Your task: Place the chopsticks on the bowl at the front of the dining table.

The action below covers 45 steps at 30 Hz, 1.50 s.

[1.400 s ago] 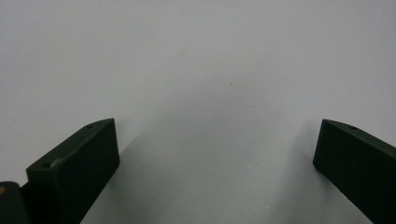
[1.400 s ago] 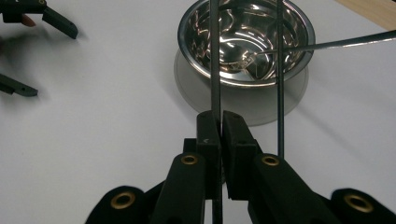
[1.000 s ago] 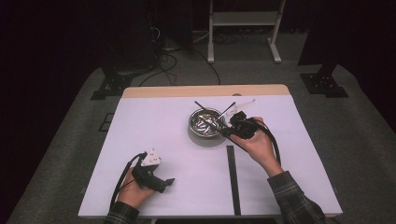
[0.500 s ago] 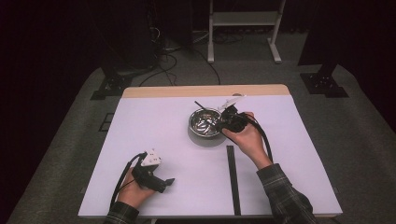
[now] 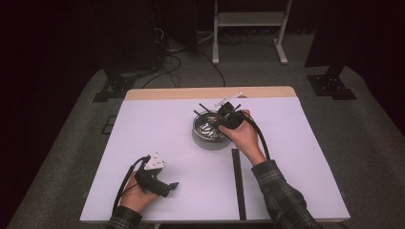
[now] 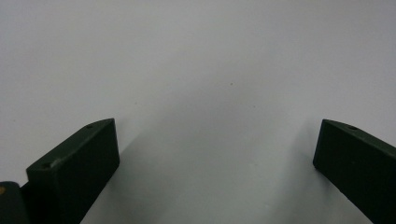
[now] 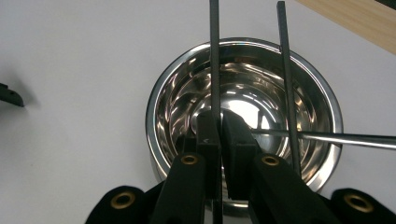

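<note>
A shiny metal bowl (image 5: 206, 136) (image 7: 161, 100) stands on the white table, right of centre. My right gripper (image 5: 222, 117) (image 7: 220, 122) hangs over the bowl's right rim, shut on a thin black rod (image 7: 214, 51) that reaches forward across the bowl. A second black rod (image 7: 286, 79) lies over the bowl beside it. A silver rod (image 7: 348, 139) leans into the bowl from the right. At the front left of the table my left gripper (image 5: 171, 185) (image 6: 217, 135) rests open with nothing between its jaws.
A long black strip (image 5: 237, 183) lies on the table by the right forearm. A wooden edge (image 5: 210, 93) runs along the table's far side. A small dark piece (image 7: 9, 95) lies left of the bowl. Stands and cables are on the floor behind.
The right hand has carried the black rod leftward, from beside the bowl to over its rim. The left gripper has stayed put.
</note>
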Tool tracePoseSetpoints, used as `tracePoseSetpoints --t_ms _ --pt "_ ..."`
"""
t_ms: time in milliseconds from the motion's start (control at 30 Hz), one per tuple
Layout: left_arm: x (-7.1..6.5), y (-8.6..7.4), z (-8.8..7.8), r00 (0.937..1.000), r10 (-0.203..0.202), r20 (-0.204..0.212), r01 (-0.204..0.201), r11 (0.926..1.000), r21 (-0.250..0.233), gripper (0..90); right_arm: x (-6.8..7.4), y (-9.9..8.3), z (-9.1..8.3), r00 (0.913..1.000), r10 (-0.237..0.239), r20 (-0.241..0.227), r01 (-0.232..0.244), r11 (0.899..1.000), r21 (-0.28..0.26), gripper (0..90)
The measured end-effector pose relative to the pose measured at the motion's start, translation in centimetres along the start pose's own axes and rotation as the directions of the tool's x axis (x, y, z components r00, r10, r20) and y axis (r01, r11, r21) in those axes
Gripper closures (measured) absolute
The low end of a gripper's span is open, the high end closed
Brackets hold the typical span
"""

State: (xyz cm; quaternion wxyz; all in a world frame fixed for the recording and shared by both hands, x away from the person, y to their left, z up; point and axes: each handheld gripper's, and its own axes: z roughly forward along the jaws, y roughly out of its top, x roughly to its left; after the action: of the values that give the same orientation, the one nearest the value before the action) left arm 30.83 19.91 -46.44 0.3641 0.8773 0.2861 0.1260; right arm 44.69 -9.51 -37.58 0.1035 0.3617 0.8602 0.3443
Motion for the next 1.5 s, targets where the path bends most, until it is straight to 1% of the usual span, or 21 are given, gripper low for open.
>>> tracePoseSetpoints --t_ms 300,433,767,1033,1133,1200,1233,1333,1433,1467,1500 --pt "0.0 0.0 0.0 1.0 0.0 0.0 0.0 1.0 -0.002 0.0 0.4 1.1 1.8 0.9997 0.023 -0.006 -0.023 1.0 0.011 85.4" --pt "0.0 0.0 0.0 1.0 0.0 -0.002 0.0 1.0 -0.003 0.0 0.4 1.5 2.5 0.9995 0.03 0.001 -0.03 0.999 0.017 85.4" --pt "0.0 0.0 0.0 1.0 0.002 -0.002 -0.002 1.0 -0.003 0.0 0.3 2.2 3.7 0.9988 0.043 0.022 -0.044 0.998 0.037 85.4" --pt "0.0 0.0 0.0 1.0 0.002 -0.002 -0.002 1.0 -0.003 0.0 0.3 2.2 4.4 0.9985 0.05 0.023 -0.05 0.998 0.042 85.3" --pt "0.0 0.0 0.0 1.0 0.001 -0.002 -0.001 1.0 -0.003 0.0 0.4 2.3 4.4 0.9989 0.04 0.023 -0.041 0.998 0.042 84.8" --pt "0.0 0.0 0.0 1.0 0.002 -0.002 -0.002 1.0 -0.003 0.0 0.5 2.3 4.3 0.9989 0.041 0.025 -0.042 0.999 0.031 78.0" --pt "0.0 0.0 0.0 1.0 0.002 -0.002 -0.002 1.0 -0.003 0.0 0.6 2.3 4.1 0.999 0.041 0.02 -0.042 0.999 0.026 76.0" --pt "0.0 0.0 0.0 1.0 0.0 -0.001 0.0 1.0 0.0 0.0 0.5 2.3 3.0 0.9991 0.037 0.022 -0.037 0.999 0.002 74.8" --pt "0.0 0.0 0.0 1.0 -0.001 0.0 0.001 1.0 -0.001 0.0 0.3 2.1 1.5 0.999 0.042 0.013 -0.041 0.999 -0.026 75.9" --pt "0.0 0.0 0.0 1.0 0.0 0.0 0.0 1.0 -0.001 0.0 0.2 1.8 0.8 0.9991 0.041 0.013 -0.041 0.998 -0.037 78.0" --pt "0.0 0.0 0.0 1.0 0.002 -0.001 -0.002 1.0 0.0 0.0 0.1 1.6 0.4 0.9991 0.04 0.015 -0.039 0.999 -0.038 80.4"
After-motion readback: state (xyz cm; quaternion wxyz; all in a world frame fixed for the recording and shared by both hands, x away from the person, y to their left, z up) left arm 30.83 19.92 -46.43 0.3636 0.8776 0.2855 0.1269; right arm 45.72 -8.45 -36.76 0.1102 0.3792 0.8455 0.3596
